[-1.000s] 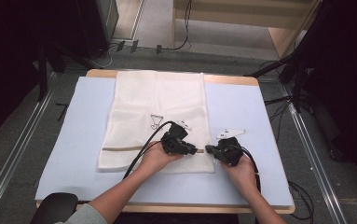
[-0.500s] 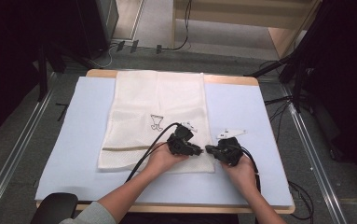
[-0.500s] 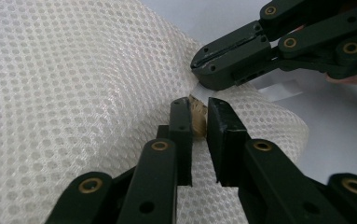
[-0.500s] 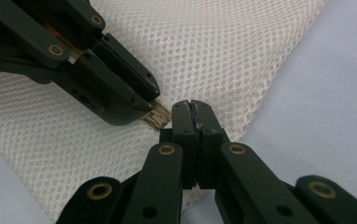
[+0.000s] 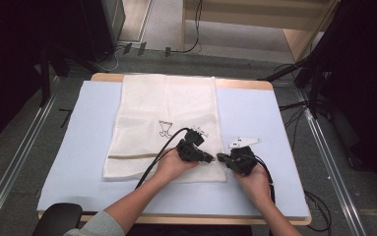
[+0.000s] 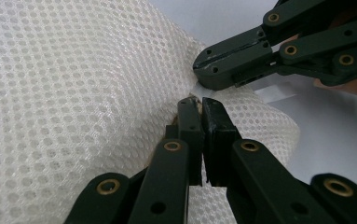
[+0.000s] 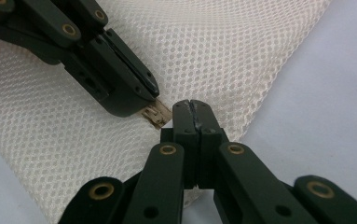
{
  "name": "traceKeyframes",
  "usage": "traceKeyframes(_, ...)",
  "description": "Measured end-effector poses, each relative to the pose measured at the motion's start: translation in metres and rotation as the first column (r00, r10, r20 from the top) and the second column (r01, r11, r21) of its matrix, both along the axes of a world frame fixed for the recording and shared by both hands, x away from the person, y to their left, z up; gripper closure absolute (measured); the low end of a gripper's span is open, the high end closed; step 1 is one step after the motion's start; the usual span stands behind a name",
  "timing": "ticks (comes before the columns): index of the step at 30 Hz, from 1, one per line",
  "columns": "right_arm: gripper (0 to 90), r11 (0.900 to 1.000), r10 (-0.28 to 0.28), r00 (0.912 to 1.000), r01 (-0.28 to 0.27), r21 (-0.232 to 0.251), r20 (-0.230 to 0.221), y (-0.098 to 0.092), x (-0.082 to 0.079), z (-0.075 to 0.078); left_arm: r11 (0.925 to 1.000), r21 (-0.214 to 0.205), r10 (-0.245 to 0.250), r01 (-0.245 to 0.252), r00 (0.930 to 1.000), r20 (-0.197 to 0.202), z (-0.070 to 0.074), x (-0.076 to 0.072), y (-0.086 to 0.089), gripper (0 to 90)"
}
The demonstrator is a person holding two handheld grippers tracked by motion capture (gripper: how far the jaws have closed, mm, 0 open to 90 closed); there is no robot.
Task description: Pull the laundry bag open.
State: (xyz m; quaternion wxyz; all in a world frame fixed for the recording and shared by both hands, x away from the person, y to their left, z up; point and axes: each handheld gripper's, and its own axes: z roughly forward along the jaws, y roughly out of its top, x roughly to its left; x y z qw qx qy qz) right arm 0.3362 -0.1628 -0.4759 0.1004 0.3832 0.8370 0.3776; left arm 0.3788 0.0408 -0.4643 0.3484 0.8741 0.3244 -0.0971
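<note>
blue mat (image 5: 87, 147); left tool (image 5: 209, 158) just clenched on zipper pull (image 7: 154, 115); right tool (image 5: 220, 158) clenched on mesh bag (image 5: 166, 118) corner.

The blue mat (image 5: 78, 162) lies bare to the left of the mesh bag (image 5: 146, 113) and again to its right, toward the far right corner (image 5: 255, 108). At the bag's near right corner the 2 grippers, left gripper (image 5: 214, 158) and right gripper (image 5: 220, 157), meet tip to tip, blocking passage between them. The left gripper's cable (image 5: 164, 150) arches over the bag.
</note>
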Motion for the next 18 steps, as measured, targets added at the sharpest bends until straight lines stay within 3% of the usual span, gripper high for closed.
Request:
traceKeyframes(12,90.0,0.9999,0.008,0.9998,-0.007,-0.007,0.018,0.000,-0.001,-0.001,0.9997,0.019,-0.015,0.015,0.9999,-0.005,0.005,0.000,0.011,88.8)
traceKeyframes(18,90.0,0.9997,0.016,0.9994,-0.015,-0.021,0.030,0.002,-0.002,0.000,0.9999,0.015,-0.005,0.005,0.9997,-0.023,0.006,0.002,0.026,88.9)
